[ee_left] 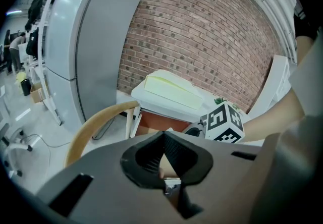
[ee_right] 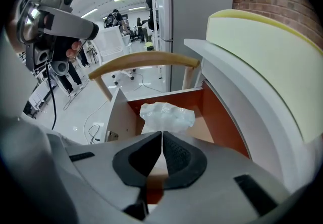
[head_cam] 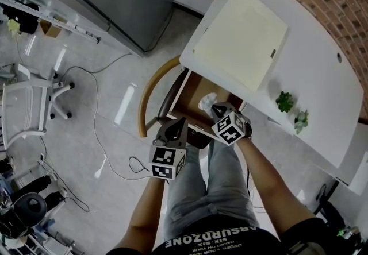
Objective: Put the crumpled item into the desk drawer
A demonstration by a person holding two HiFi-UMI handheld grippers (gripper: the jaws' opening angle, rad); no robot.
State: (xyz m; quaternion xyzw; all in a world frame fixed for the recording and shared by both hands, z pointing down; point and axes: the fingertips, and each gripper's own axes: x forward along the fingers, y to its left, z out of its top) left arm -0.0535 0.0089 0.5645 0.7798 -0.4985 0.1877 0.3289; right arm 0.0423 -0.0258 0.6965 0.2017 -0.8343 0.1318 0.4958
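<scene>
The crumpled item (ee_right: 166, 115), a white wad, is being held inside the open desk drawer (ee_right: 224, 119), right at the tips of the right gripper (ee_right: 161, 136), whose jaws are being pressed together. Because the wad is sitting centred on the closed tips, a thin fold of it is judged to be pinched there, though the pinch itself is being hidden by the jaw pads. Whether the wad is being rested on the drawer floor or hung just above it cannot be told. The gripper is being reached in from the drawer's open front, so that the item is being placed between the reddish-brown side walls rather than on the white desk (head_cam: 313, 70), where a cream pad (head_cam: 241, 38) and a small plant (head_cam: 284, 100) are being shown. The left gripper (ee_left: 162, 136) is being held back on the person's left, apart from the drawer, with its jaws clamped together on nothing; it is apparently being parked there so that the drawer mouth is left free for the other arm. A wooden chair (head_cam: 146, 96) is being seen just beside the drawer, untouched by either gripper. The task is judged to be near its end: the right jaws need only be released for the wad to be left in the drawer.
</scene>
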